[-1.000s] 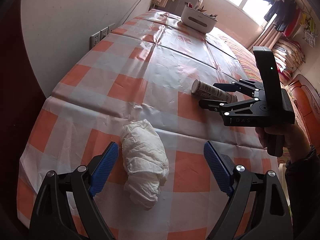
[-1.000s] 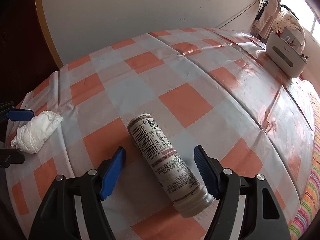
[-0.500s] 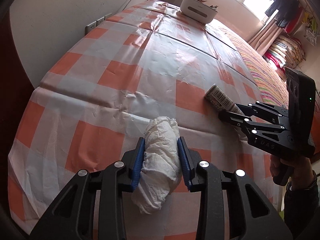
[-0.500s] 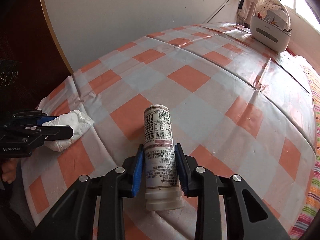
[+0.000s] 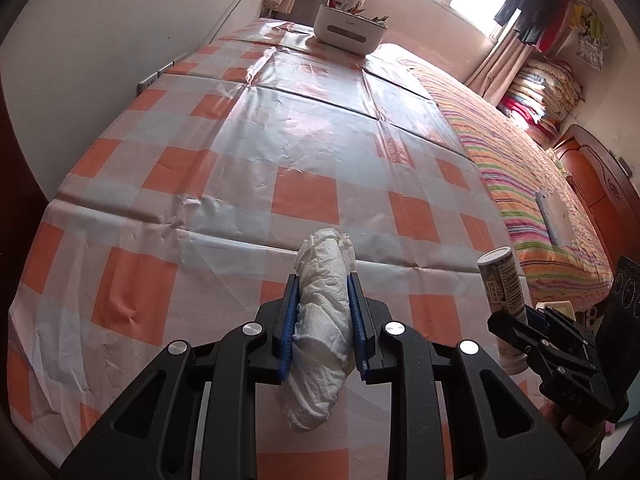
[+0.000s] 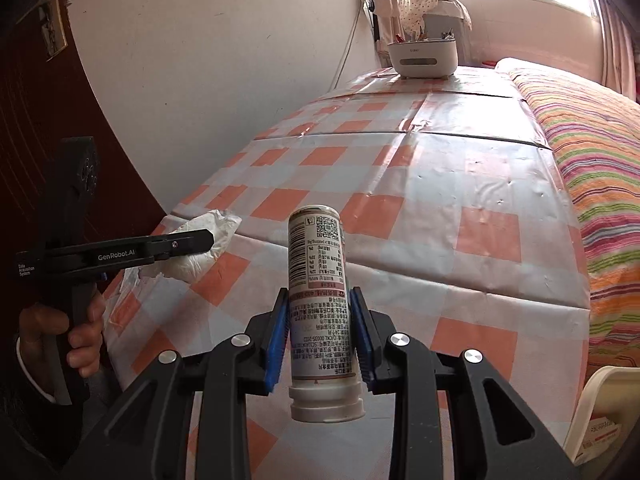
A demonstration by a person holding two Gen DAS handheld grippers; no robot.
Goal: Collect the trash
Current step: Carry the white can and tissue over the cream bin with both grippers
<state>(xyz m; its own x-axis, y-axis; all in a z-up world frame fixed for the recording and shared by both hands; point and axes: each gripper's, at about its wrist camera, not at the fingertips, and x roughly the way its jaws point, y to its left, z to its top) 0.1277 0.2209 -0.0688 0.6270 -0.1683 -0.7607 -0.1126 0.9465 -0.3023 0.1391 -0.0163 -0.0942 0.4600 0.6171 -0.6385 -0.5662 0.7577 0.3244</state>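
The long table under its orange-and-white checked plastic cloth (image 5: 256,128) runs along the white wall on its left, with a bed under a rainbow-striped blanket (image 5: 532,184) pressed close along its right edge; most of the cloth lies bare between the near edge and the white plastic caddy (image 5: 348,32) standing at the far end by the window. At the near end, the left gripper (image 5: 323,320) has its blue-padded fingers (image 5: 289,328) drawn in tight on either side of a crumpled white tissue wad (image 5: 322,320), which hangs from them above the cloth, its lower end drooping below the pads. The right gripper (image 6: 320,336), off the table's near right corner, pinches a white cylindrical bottle with a printed label (image 6: 322,292) at its lower half, cap end toward the camera and base pointing away, lifted free of the table. A cream container's rim (image 6: 600,404) shows low beside the bed.
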